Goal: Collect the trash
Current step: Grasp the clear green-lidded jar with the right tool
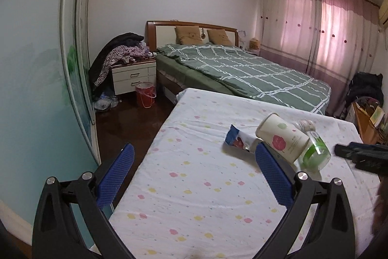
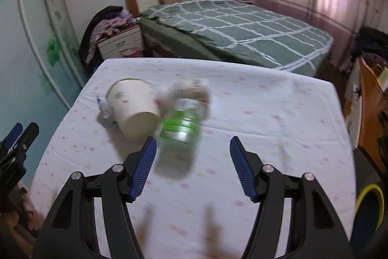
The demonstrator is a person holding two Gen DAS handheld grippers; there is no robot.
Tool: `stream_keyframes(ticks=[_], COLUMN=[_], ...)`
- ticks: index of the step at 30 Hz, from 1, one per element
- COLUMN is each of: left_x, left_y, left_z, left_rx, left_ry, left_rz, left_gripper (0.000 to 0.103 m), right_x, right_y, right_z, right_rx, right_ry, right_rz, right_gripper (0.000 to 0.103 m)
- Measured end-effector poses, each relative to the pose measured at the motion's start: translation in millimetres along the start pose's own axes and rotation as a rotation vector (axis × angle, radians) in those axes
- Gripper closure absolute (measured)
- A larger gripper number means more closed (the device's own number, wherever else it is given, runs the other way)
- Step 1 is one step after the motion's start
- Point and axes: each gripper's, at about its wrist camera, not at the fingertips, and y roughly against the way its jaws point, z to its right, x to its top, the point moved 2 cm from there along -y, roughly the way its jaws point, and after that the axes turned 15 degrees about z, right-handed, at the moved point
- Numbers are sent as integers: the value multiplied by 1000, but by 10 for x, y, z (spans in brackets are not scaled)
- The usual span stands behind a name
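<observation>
Centrally, a floral-clothed table (image 2: 242, 98) carries a toppled paper cup (image 2: 135, 108), green bottle (image 2: 181, 130) and wrapper (image 1: 238, 138); both the left gripper (image 1: 194, 176) and right gripper (image 2: 191, 166) gape empty; a green bed (image 2: 230, 28) fills the upper frame.

Left claw (image 1: 194, 166) tilts downward with its blue pads spread wide and empty; right claw (image 2: 191, 162) angles down more steeply, likewise parted, gripping nothing

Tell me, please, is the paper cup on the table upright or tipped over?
Tipped over: the paper cup lies on its side, leaning on the green-labelled bottle.
</observation>
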Motion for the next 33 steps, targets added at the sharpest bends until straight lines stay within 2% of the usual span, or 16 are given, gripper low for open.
stream_keyframes(ticks=[6, 15, 16, 17, 19, 27, 33], left_x=[15, 3, 2, 3, 3, -11, -25], left_y=[-6, -9, -8, -5, -1, 19, 10], left_z=[13, 26, 38, 48, 69, 140, 195], left_rx=[-8, -24, -26, -25, -28, -46, -68], left_ry=[5, 8, 3, -1, -9, -24, -38], left_rz=[0, -9, -8, -5, -3, -8, -17], left_gripper=[5, 5, 5, 5, 5, 5, 5], right_x=[-80, -109, -116, -123, -119, -87, -201], right_y=[-376, -593, -606, -606, -597, -294, 170], right_z=[-161, -130, -122, -113, -100, 133, 425], right_rx=[-25, -88, -87, -86, -77, -54, -53], right_ry=[-19, -39, -42, -43, -50, -103, -134], right_rz=[-42, -66, -66, -63, -55, -18, -2], right_gripper=[43, 43, 44, 52, 53, 54, 54])
